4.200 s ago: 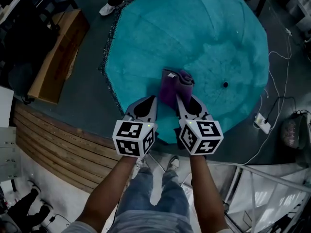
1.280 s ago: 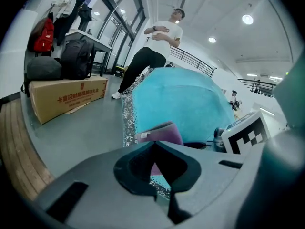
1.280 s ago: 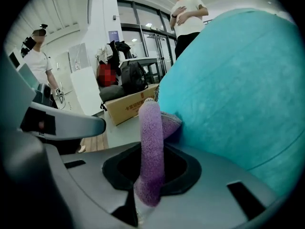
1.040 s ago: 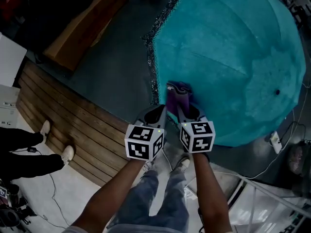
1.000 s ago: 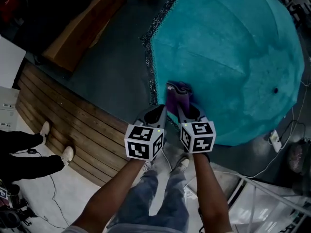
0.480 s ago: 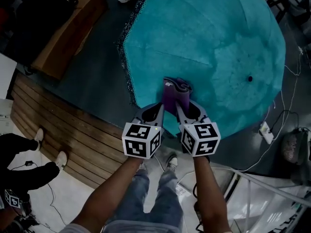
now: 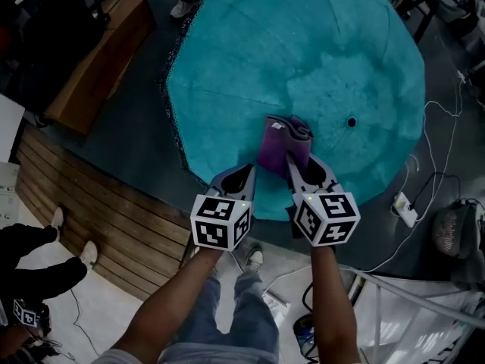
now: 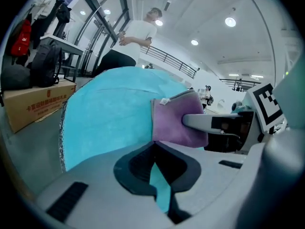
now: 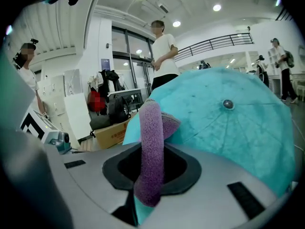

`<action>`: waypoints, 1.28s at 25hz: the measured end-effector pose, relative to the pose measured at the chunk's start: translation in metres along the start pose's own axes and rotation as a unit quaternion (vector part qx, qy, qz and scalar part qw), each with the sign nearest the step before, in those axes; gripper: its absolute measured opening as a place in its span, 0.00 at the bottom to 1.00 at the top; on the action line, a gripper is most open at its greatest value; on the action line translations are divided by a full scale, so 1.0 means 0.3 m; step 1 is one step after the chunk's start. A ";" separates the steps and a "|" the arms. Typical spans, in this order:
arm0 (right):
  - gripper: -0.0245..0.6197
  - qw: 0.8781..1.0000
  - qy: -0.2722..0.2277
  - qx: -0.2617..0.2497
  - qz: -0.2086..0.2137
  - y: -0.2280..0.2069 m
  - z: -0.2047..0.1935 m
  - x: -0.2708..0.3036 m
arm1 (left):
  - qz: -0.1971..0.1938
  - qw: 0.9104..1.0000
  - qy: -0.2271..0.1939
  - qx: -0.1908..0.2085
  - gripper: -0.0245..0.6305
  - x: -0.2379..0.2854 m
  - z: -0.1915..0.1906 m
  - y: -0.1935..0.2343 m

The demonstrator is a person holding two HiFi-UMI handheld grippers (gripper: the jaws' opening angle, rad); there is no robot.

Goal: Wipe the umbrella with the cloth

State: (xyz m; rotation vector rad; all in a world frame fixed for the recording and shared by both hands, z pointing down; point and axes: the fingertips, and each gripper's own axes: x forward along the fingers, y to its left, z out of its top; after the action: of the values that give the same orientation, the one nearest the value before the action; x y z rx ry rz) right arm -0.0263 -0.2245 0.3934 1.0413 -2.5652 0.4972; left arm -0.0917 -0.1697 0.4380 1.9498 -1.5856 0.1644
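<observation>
A big teal umbrella [image 7: 303, 59] lies open on the dark floor, its black tip [image 7: 352, 122] pointing up. A folded purple cloth [image 7: 282, 144] rests on the near canopy, a short way left of the tip. My right gripper [image 7: 292, 158] is shut on the cloth [image 9: 151, 137], which stands up between its jaws. My left gripper [image 7: 244, 171] sits just left of it at the canopy's near edge, shut with nothing seen in it. The left gripper view shows the cloth [image 8: 176, 120] held by the right gripper's finger [image 8: 209, 123] over the canopy [image 8: 109, 109].
A brown cardboard box [image 7: 91, 67] lies left of the umbrella, with a slatted wooden platform [image 7: 98, 203] in front of it. A power strip [image 7: 402, 207] and cables trail at the right. People stand beyond the umbrella [image 8: 138, 35] and at my lower left [image 7: 23, 256].
The right gripper has slid the cloth across the canopy from near the left rim toward the tip. The left gripper has followed and now stands a little further from the right one.
</observation>
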 end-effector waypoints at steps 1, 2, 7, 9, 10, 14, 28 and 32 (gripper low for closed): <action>0.16 1.000 -0.005 0.003 -0.003 -0.033 0.014 -0.019 | 0.000 1.000 -0.001 0.002 0.04 0.011 0.005 -0.024; 0.16 1.000 -0.010 0.006 -0.007 -0.066 0.028 -0.037 | -0.001 1.000 -0.002 0.004 0.04 0.021 0.010 -0.047; 0.16 0.999 -0.025 0.004 -0.029 -0.228 0.084 -0.120 | 0.005 1.000 -0.007 0.008 0.04 0.069 0.020 -0.142; 0.16 0.999 -0.027 0.004 -0.034 -0.283 0.094 -0.145 | 0.009 1.000 -0.008 0.007 0.04 0.085 0.017 -0.172; 0.16 0.999 -0.028 0.004 -0.036 -0.308 0.096 -0.157 | 0.012 1.000 -0.009 0.007 0.04 0.091 0.015 -0.185; 0.16 0.999 -0.027 -0.001 -0.038 -0.374 0.101 -0.182 | 0.023 1.000 -0.015 0.004 0.05 0.098 0.010 -0.217; 0.16 0.998 -0.046 -0.038 0.025 -0.044 0.082 -0.204 | 0.057 0.998 -0.028 -0.020 0.04 -0.093 -0.085 -0.052; 0.16 0.996 -0.022 -0.056 0.066 0.153 -0.032 -0.139 | 0.073 0.996 -0.034 -0.037 0.04 -0.165 -0.156 0.066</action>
State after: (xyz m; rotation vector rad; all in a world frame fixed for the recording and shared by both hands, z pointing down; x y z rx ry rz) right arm -0.0293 -0.1645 0.3753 0.8575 -2.6785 0.3620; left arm -0.1107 -0.1050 0.4603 1.8006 -1.7551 0.0973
